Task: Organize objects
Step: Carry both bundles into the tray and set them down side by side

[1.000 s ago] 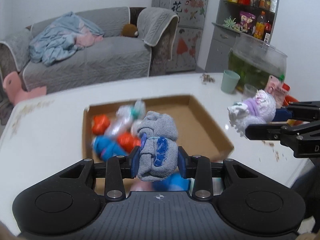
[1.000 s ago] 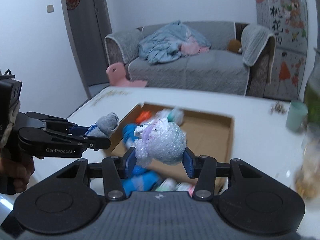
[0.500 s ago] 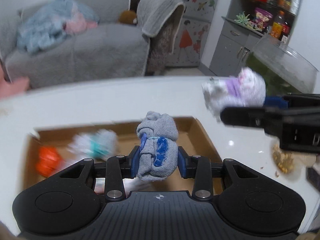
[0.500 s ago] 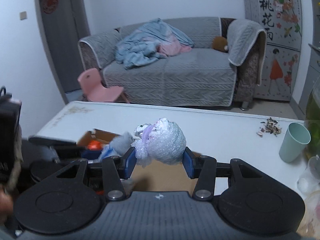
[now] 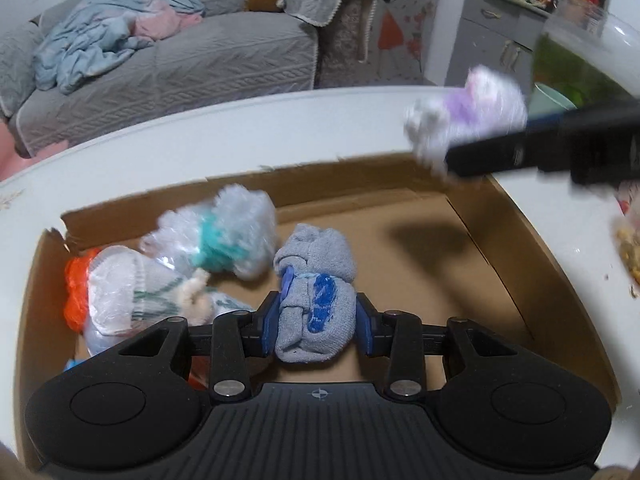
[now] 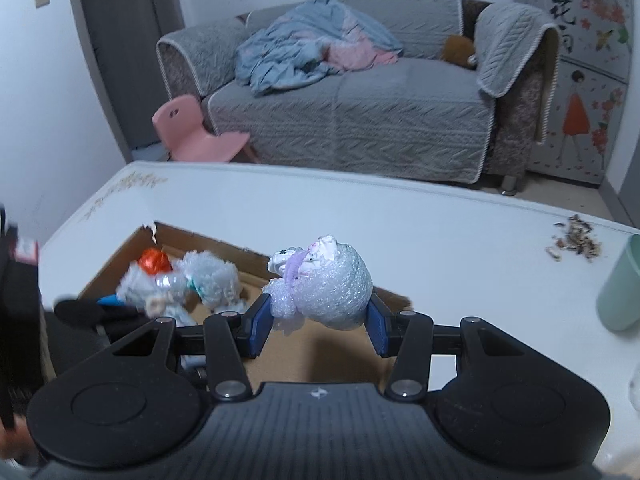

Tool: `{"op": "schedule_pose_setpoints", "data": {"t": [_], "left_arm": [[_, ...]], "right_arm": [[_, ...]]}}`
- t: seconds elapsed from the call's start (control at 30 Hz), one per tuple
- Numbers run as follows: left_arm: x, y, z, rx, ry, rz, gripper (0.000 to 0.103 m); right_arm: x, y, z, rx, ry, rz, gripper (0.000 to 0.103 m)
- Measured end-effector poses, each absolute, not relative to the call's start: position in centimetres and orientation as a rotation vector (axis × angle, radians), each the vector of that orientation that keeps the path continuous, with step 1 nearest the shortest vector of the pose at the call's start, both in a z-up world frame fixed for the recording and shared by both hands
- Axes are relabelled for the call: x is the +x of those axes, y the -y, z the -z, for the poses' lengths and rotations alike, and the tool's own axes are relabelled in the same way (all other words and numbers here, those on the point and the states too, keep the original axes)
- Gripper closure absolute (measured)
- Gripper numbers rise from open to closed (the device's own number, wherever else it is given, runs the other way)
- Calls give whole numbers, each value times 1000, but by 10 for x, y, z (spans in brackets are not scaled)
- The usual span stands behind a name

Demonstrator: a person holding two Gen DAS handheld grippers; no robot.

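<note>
My left gripper (image 5: 316, 330) is shut on a rolled grey sock with blue marks (image 5: 316, 296) and holds it over the open cardboard box (image 5: 516, 240). My right gripper (image 6: 316, 328) is shut on a bagged white and purple sock bundle (image 6: 324, 284) above the box's far right corner (image 6: 396, 300). That bundle also shows blurred in the left wrist view (image 5: 468, 120). Inside the box lie a white and teal bundle (image 5: 224, 236), an orange bundle (image 5: 76, 284) and a bagged pale bundle (image 5: 132, 300).
The box sits on a white table (image 6: 304, 208). A green cup (image 6: 620, 288) and scattered seed husks (image 6: 576, 240) are at the right. A fish tank (image 5: 580, 64) stands at the table's far right. A grey sofa (image 6: 360, 108) and a pink chair (image 6: 196, 136) stand behind.
Both grippers have moved in over the box and lower, each still holding its bundle. The right gripper swung left toward the box's far right corner.
</note>
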State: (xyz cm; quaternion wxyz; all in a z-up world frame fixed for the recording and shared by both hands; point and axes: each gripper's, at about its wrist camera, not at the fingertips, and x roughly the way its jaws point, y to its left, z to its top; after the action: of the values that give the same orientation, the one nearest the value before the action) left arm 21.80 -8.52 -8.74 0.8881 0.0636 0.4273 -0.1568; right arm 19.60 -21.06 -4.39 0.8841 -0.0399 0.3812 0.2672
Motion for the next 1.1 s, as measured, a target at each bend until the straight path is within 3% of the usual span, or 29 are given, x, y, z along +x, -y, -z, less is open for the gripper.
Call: {"op": "schedule_pose_setpoints", "data": {"t": [0.7,0.77,0.9,0.93,0.97,1.1], "left_arm": [[252,121,97,254,-892,368,54],[253,121,96,257,-903,355,44],[255,121,96,256,-921,346,36],[255,121,96,254,-928,346,28],[254,121,95,253,-928,352,23],[252,125,94,265,-923,346,19]], "right_arm": [[223,209,73,-92,-946,-547,55],[222,208,72,-88,-948,-544,55],[222,208,71,-87,-952,-541,53],[223,208,70,-83,-952,-540,50],[223,208,68,-83,-946,-532,40],[225,207,65,-92,-940,-530,39]]}}
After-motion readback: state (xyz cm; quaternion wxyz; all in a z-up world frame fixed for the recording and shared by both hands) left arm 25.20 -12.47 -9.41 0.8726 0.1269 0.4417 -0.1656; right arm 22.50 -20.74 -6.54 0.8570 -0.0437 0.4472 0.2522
